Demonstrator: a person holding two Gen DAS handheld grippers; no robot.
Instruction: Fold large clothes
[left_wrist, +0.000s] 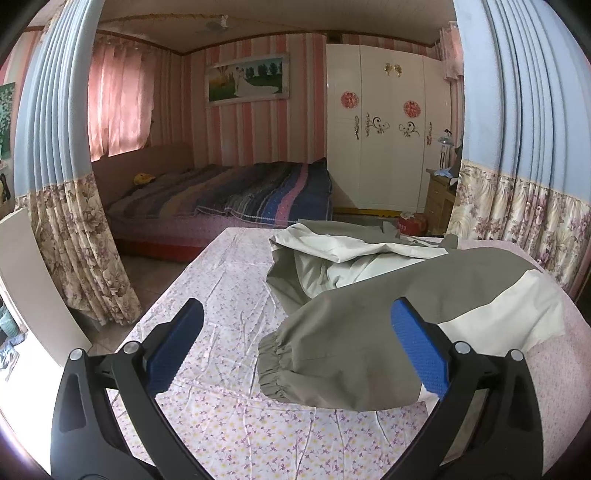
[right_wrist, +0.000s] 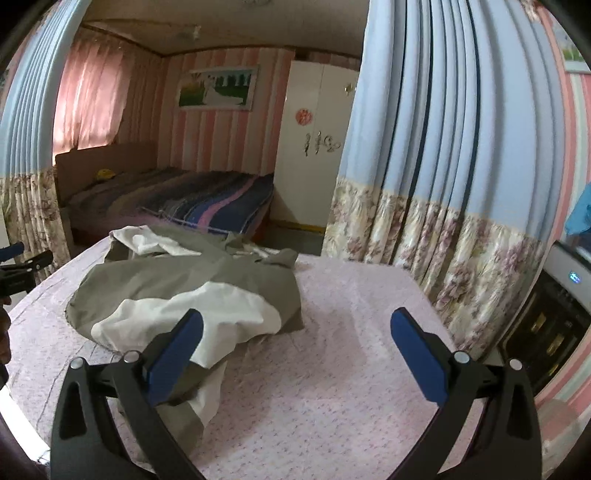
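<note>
A large olive-grey and cream jacket (left_wrist: 369, 266) lies crumpled on a table covered with a floral cloth (left_wrist: 221, 295). One sleeve with an elastic cuff (left_wrist: 280, 365) stretches toward my left gripper (left_wrist: 295, 339), which is open and empty, its jaws straddling the cuff end above it. In the right wrist view the jacket (right_wrist: 192, 288) lies to the left. My right gripper (right_wrist: 295, 339) is open and empty; its left finger (right_wrist: 173, 354) hangs over the jacket's near edge. The left gripper (right_wrist: 18, 266) shows at the far left edge there.
Blue curtains with floral hems (right_wrist: 443, 184) hang close on both sides of the table. A bed (left_wrist: 221, 199) and a white wardrobe (left_wrist: 388, 129) stand beyond. A dark appliance (right_wrist: 554, 325) sits at the right. The table's left edge (left_wrist: 173, 280) drops to the floor.
</note>
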